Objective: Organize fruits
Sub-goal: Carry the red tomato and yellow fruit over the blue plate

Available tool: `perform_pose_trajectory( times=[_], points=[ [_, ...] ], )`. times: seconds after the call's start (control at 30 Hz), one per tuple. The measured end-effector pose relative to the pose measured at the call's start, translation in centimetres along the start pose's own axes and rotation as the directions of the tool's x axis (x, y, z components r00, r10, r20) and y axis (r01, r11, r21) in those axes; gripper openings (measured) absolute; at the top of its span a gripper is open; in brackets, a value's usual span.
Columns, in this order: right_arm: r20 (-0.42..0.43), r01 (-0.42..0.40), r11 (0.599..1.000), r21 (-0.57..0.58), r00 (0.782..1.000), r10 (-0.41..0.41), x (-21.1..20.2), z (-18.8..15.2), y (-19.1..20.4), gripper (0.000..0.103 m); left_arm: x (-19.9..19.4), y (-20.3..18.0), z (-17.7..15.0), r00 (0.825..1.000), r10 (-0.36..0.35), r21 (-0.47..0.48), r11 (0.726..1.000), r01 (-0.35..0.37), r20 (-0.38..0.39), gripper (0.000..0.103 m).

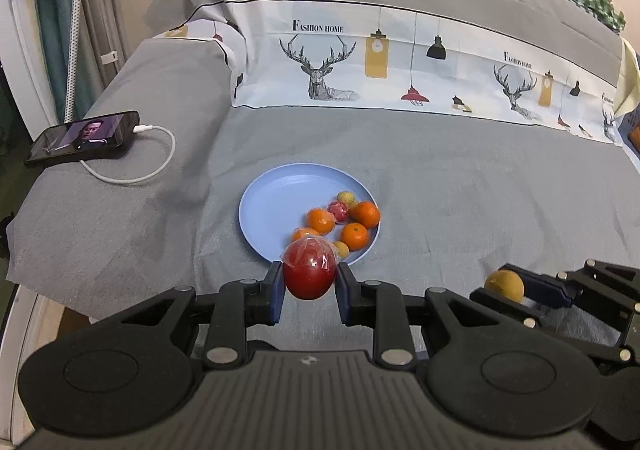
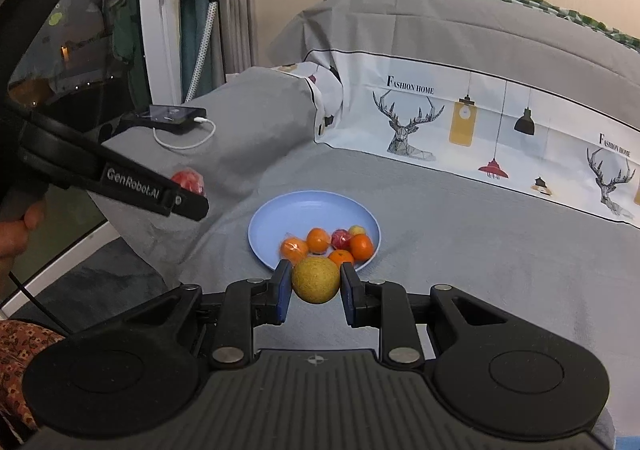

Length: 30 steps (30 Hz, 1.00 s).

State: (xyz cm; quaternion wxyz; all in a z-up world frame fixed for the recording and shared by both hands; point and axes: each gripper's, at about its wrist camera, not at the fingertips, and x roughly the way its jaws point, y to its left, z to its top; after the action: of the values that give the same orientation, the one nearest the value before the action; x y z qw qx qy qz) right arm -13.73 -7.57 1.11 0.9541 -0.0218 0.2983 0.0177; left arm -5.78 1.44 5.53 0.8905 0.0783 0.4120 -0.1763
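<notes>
Left claw clamps a plastic-wrapped red apple; right claw clamps a round yellow-brown fruit. Both are mid-delivery; next comes lowering them onto the round blue plastic plate just ahead.

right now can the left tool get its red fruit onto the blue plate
Probably yes. The left tool grips the wrapped red fruit just short of the blue plate, whose left half is bare. The fruits crowd the other side.
</notes>
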Motion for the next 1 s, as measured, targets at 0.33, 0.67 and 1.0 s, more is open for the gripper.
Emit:
perform_pose_trajectory(
  times=[0.33,0.67,1.0],
  points=[
    [-0.046,0.004,1.000,-0.001,0.999,-0.004,3.2,1.3,-0.6,0.027,3.1,1.2,2.3,1.000,0.009,-0.031,0.999,-0.010,-0.011,0.029],
    [-0.064,-0.014,1.000,0.013,0.998,0.014,10.1,4.5,-1.3,0.027,8.8,2.8,5.8,0.999,0.026,-0.057,0.998,-0.028,-0.033,0.029],
    [-0.100,-0.026,0.999,-0.041,0.995,0.021,17.7,6.3,-2.3,0.027,15.0,3.6,7.6,0.996,0.028,-0.060,0.998,-0.033,-0.086,0.029]
  ],
)
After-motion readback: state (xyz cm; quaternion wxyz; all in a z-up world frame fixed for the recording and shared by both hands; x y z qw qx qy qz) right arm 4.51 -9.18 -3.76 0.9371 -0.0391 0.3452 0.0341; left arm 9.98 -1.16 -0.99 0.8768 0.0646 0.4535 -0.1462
